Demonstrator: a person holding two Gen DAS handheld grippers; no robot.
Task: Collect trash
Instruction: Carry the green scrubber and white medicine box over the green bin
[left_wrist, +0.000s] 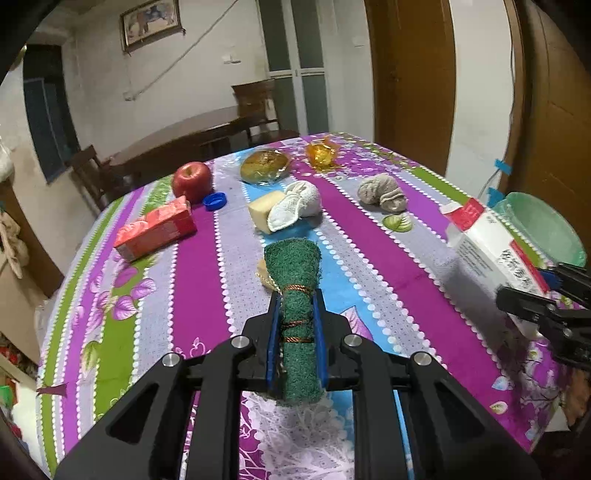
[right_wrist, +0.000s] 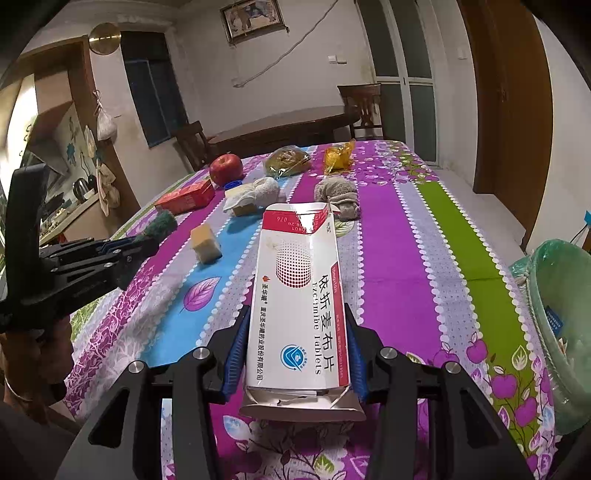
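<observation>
My left gripper (left_wrist: 297, 299) is shut on a rolled green scouring pad (left_wrist: 295, 266) bound with copper wire, held above the striped tablecloth (left_wrist: 207, 280). A yellow sponge (left_wrist: 263, 275) peeks out from behind the pad. My right gripper (right_wrist: 297, 314) is shut on an opened white-and-red tablet box (right_wrist: 299, 277), lifted over the table near its right side. In the right wrist view the left gripper (right_wrist: 144, 245) and its green pad (right_wrist: 160, 223) show at the left. A green-lined bin (right_wrist: 554, 295) stands off the table's right edge.
Farther back on the table lie a red apple (left_wrist: 192, 181), a red carton (left_wrist: 157, 229), a blue cap (left_wrist: 215, 201), a white cloth on a yellow block (left_wrist: 295, 206), a grey cloth (left_wrist: 382, 195), a bagged bun (left_wrist: 264, 166) and an orange wrapper (left_wrist: 321, 153).
</observation>
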